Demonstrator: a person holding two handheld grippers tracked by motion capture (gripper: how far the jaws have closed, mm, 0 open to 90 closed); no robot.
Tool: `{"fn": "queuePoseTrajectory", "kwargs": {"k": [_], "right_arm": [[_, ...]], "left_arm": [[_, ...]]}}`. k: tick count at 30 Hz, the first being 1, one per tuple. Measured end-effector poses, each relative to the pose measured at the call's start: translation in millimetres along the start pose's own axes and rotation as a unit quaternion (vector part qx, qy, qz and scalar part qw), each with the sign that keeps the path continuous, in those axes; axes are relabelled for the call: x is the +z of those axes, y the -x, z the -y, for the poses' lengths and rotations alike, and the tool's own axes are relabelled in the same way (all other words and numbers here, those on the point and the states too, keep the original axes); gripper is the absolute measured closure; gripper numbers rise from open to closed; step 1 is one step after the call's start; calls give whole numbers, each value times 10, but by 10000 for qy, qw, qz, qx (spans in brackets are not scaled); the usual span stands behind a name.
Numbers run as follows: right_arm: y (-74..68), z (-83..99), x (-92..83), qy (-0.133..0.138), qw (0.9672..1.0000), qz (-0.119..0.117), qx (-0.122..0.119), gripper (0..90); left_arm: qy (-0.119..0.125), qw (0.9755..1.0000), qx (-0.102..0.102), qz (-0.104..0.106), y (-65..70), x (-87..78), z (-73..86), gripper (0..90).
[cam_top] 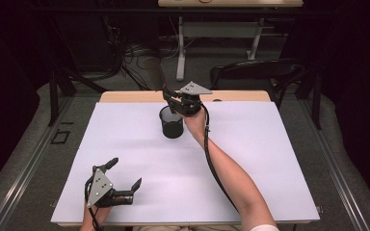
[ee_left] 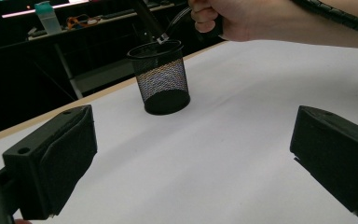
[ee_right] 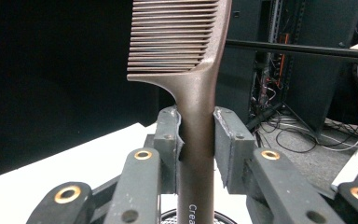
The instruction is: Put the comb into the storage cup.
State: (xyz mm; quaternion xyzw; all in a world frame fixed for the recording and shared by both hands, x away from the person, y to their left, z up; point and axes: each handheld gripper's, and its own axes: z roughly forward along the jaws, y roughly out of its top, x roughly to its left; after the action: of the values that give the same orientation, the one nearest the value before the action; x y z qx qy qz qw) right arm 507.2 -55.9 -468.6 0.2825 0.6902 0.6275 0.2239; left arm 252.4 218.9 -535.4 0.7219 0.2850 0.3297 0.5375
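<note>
Right gripper view: right gripper (ee_right: 196, 140) clamped on brown comb (ee_right: 186, 51) handle, above mesh cup (cam_top: 171, 122). Left gripper (cam_top: 124, 174) jaws wide apart, nothing held, resting near table (cam_top: 270, 159) edge.

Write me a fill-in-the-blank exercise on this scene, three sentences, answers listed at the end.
1. The right gripper is shut on the handle of a brown ____.
2. Under that gripper, on the white table, stands a black mesh ____.
3. The left gripper rests near the table's front edge with its jaws ____.

Missing words: comb; cup; open
</note>
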Motion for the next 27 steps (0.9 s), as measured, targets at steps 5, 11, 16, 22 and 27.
{"fn": "queuePoseTrajectory", "kwargs": {"k": [5,11,16,22,27], "right_arm": [[-4,7,10,-37,10000,2,-35,726],[9,23,20,-47,10000,29,-21,726],[1,35,28,-80,10000,25,-29,726],[-12,55,49,-95,9999,18,-35,726],[-9,81,65,-106,9999,27,-20,726]], "left_arm": [[-12,10000,0,-12,2,2,1,5],[0,10000,-2,-15,7,3,-1,4],[12,10000,4,-20,7,-1,-2,5],[8,10000,11,-20,7,-3,-3,5],[7,10000,0,-17,5,-3,-1,5]]}}
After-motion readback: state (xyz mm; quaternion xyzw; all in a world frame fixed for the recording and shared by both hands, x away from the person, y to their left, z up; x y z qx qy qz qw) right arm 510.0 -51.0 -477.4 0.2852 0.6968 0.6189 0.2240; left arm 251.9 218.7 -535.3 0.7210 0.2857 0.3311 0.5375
